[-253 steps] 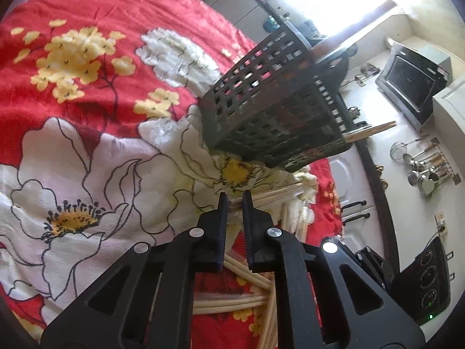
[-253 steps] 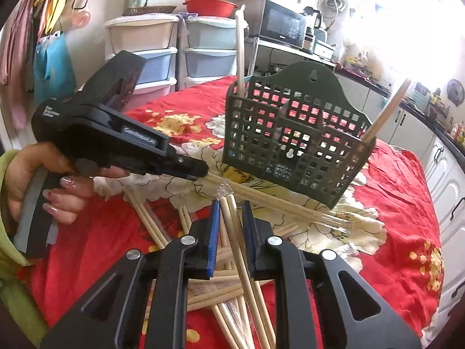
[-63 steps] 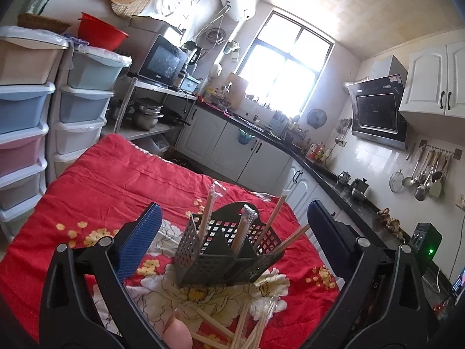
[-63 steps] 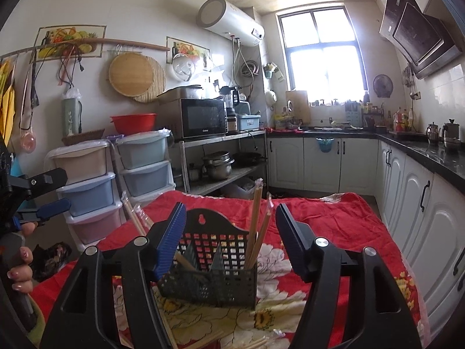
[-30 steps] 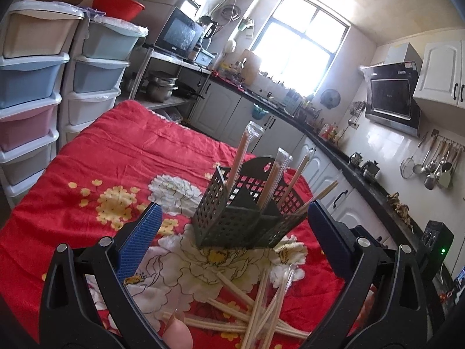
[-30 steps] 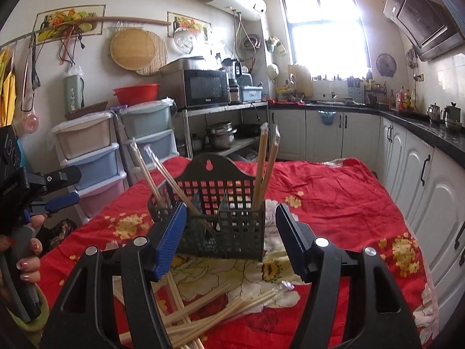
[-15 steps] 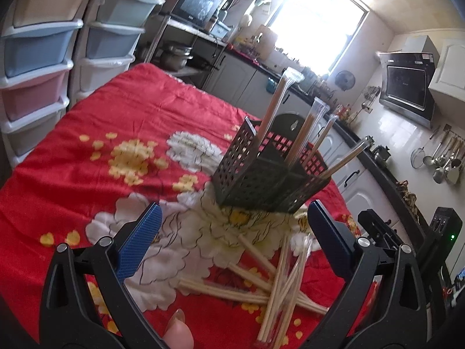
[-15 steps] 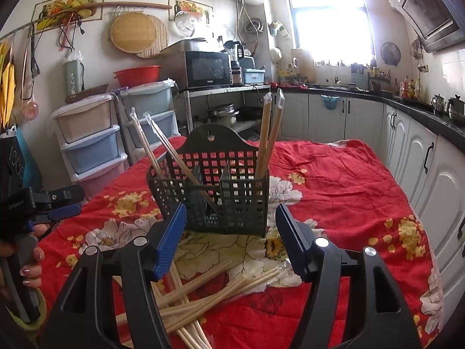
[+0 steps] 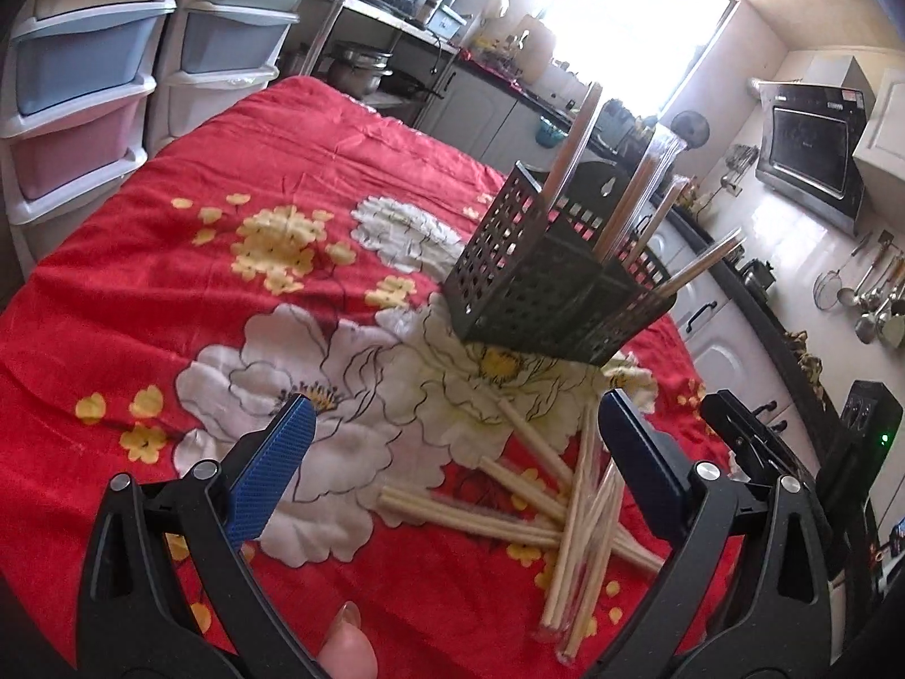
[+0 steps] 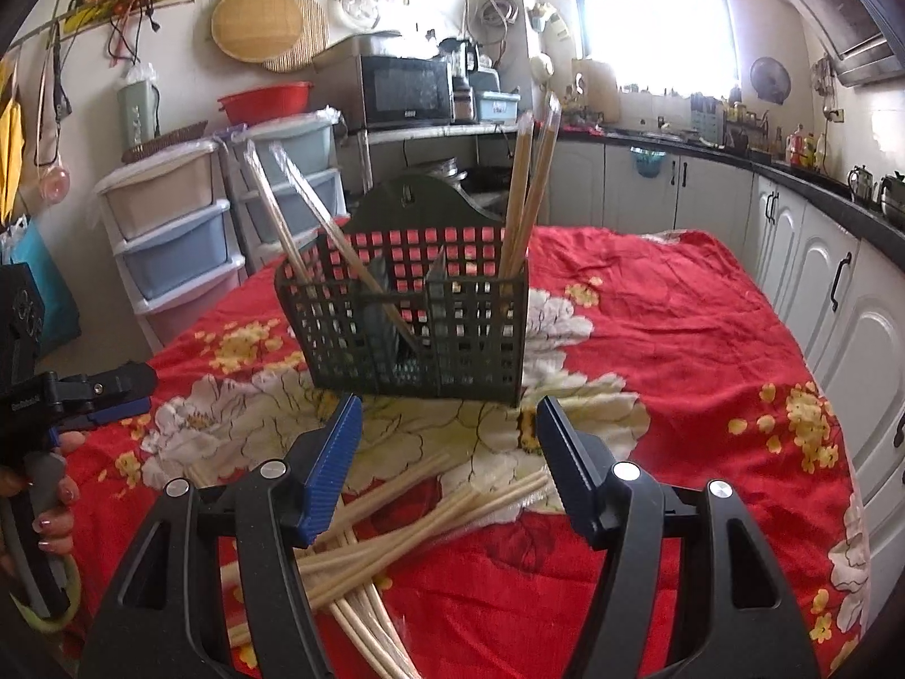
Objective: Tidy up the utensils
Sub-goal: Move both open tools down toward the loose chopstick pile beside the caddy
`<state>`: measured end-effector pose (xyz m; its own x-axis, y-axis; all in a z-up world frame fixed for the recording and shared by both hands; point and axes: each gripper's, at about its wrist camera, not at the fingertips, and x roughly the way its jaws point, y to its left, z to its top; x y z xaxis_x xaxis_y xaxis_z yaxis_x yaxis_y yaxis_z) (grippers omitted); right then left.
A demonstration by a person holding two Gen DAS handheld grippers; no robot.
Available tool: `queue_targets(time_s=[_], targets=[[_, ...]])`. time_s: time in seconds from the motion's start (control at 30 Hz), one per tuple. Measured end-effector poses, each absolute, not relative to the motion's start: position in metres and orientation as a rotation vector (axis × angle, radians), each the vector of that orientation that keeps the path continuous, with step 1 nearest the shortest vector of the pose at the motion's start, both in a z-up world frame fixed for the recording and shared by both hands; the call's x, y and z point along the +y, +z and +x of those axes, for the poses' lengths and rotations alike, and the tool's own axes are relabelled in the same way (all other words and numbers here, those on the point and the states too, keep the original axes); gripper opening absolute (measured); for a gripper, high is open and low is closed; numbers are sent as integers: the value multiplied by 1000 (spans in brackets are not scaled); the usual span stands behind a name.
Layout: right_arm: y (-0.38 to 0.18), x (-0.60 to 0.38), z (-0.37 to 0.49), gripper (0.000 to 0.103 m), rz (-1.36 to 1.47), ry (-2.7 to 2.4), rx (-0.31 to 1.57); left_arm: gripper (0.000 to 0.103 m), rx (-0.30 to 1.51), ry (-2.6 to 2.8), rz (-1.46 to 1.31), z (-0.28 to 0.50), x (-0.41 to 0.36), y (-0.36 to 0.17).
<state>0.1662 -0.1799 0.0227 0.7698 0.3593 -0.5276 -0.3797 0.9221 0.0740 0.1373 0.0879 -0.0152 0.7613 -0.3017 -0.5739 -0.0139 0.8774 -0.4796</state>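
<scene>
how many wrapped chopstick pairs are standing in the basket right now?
4. Two lean left out of the left compartment of the basket; two stand nearly upright in the right compartment. More could sit low behind the mesh. The rest lie loose on the cloth.

Sunlit kitchen: bright window, white cabinets, plastic drawers, microwave.

Chopstick pile partly hidden behind jaws
</scene>
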Motion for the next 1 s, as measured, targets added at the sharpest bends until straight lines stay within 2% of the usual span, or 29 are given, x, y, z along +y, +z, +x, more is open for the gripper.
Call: queue_targets(time_s=[0.57,0.73,0.8,1.0], targets=[[-11,-176,190,61,-5,464,746,92,824,-220,-482,133,82,-46],[-19,-175,200,61,9,463,787,80,853,-244,-512,132,83,-52],[-23,-175,205,61,23,465,807,71,866,-251,-525,133,82,-55],[-33,-179,221,56,89,469,864,63,893,-281,-572,136,82,-62]])
